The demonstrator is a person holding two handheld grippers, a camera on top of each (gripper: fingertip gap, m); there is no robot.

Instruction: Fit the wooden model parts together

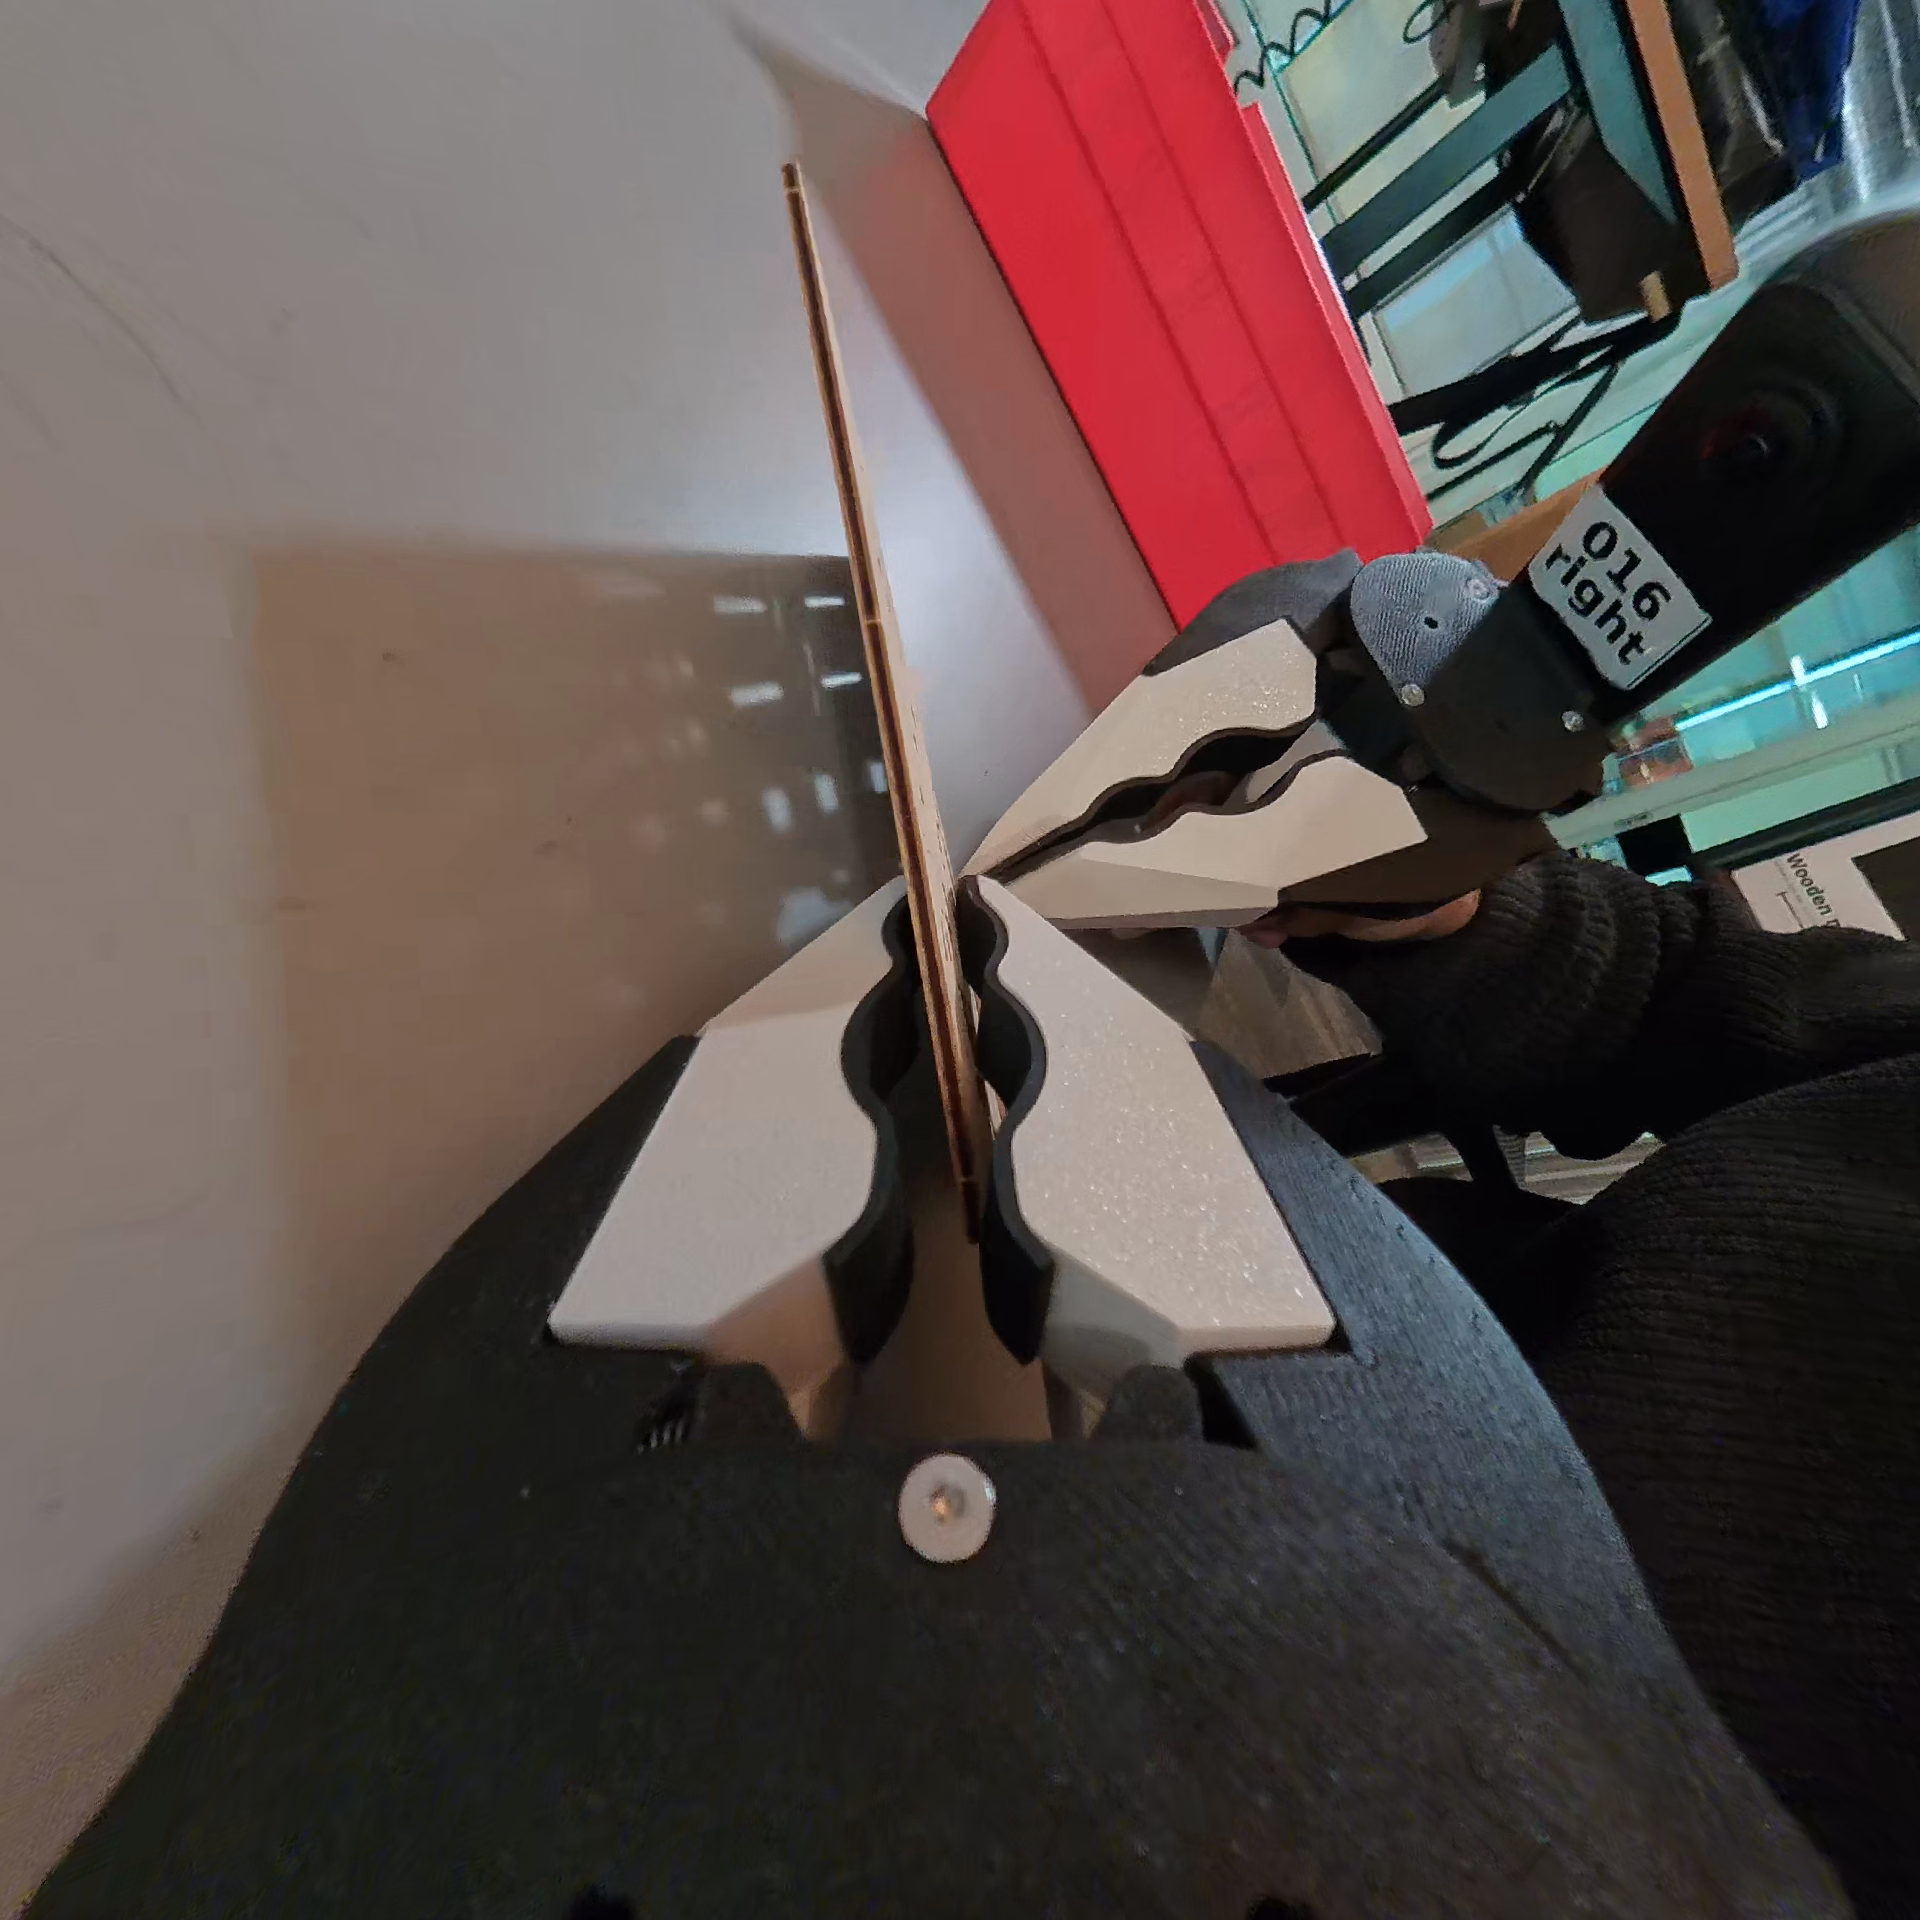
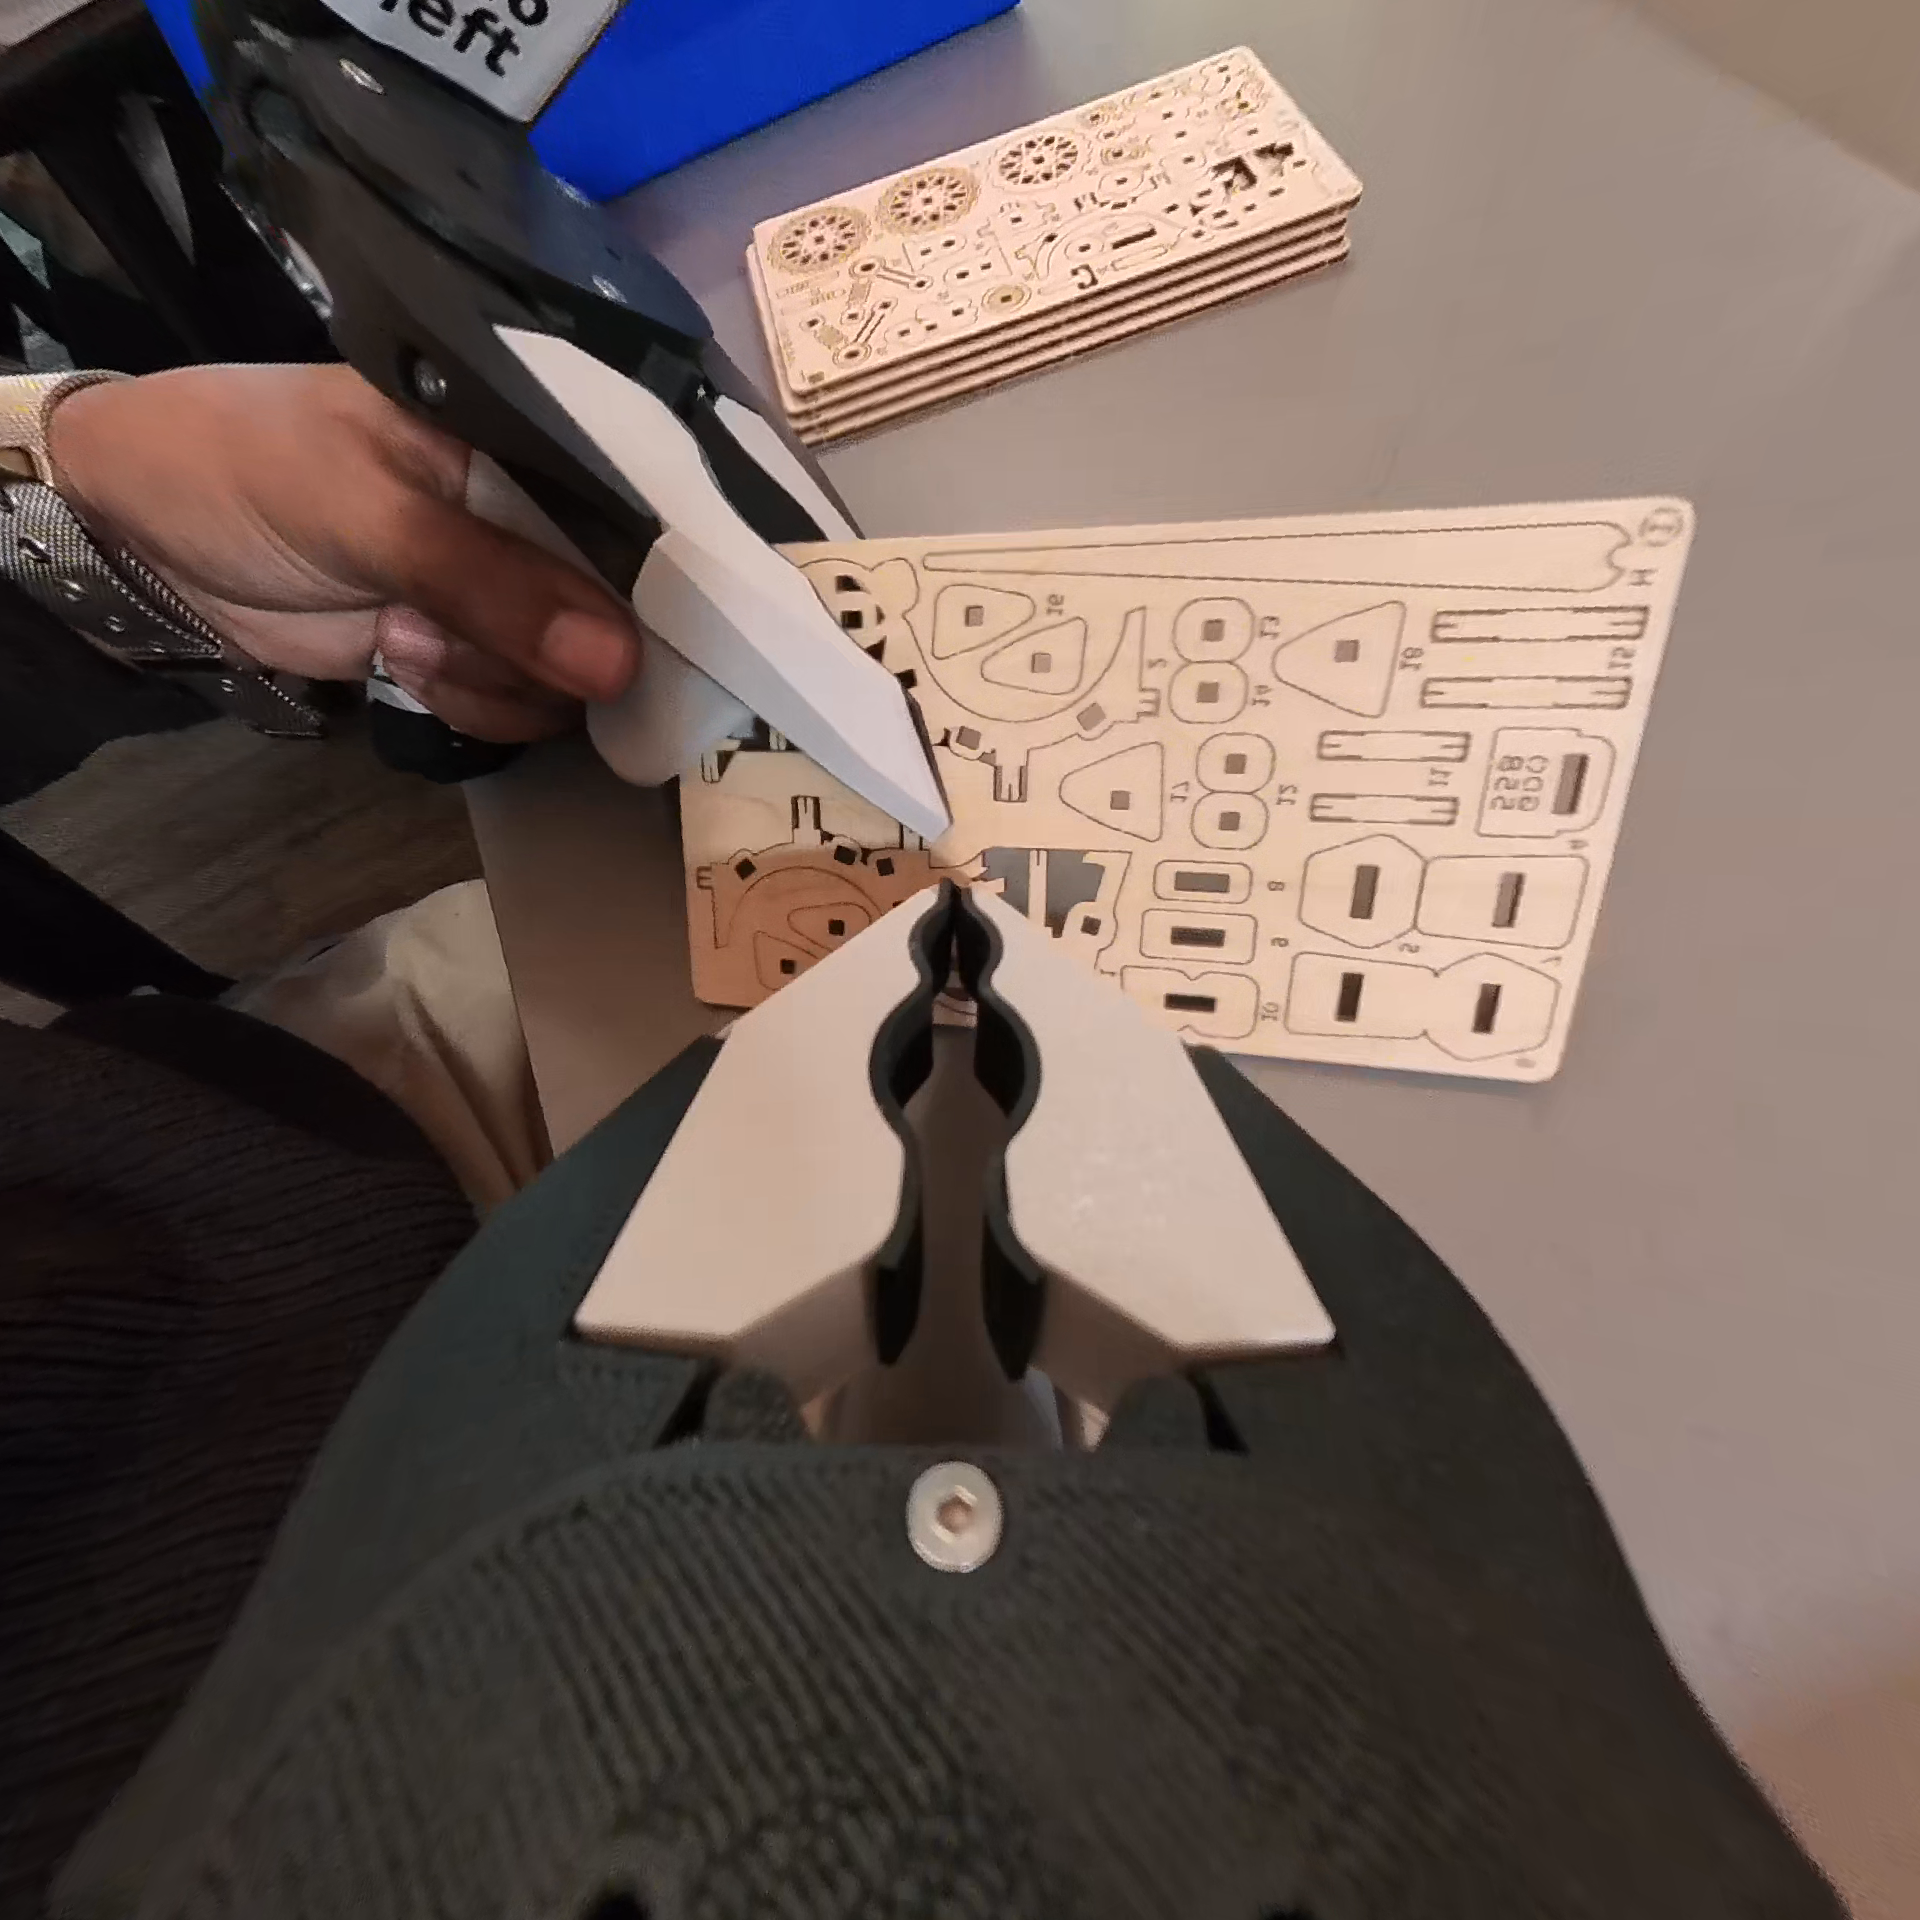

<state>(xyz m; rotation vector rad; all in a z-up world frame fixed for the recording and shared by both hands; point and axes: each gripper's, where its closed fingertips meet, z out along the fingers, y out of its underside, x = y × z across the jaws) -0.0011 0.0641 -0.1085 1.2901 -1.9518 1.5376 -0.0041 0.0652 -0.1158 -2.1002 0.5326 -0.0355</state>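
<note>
A thin wooden sheet (image 2: 1351,779) of laser-cut model parts is held up over the grey table (image 2: 1662,1247). In the left wrist view the sheet (image 1: 883,665) shows edge-on. My left gripper (image 1: 930,894) is shut on its near edge; in the right wrist view it (image 2: 935,821) comes in from the upper left. My right gripper (image 2: 951,896) is shut, with its tips against small cut parts beside a punched-out hole in the sheet. I cannot tell if it pinches a part. It also shows in the left wrist view (image 1: 977,862), touching the sheet's face.
A stack of several more part sheets (image 2: 1049,239) lies on the table behind. A blue box (image 2: 727,83) stands at the back left. A red box (image 1: 1143,312) stands behind the sheet. A person's hand (image 2: 312,540) holds the left gripper. My two grippers' fingertips are within a few centimetres of each other.
</note>
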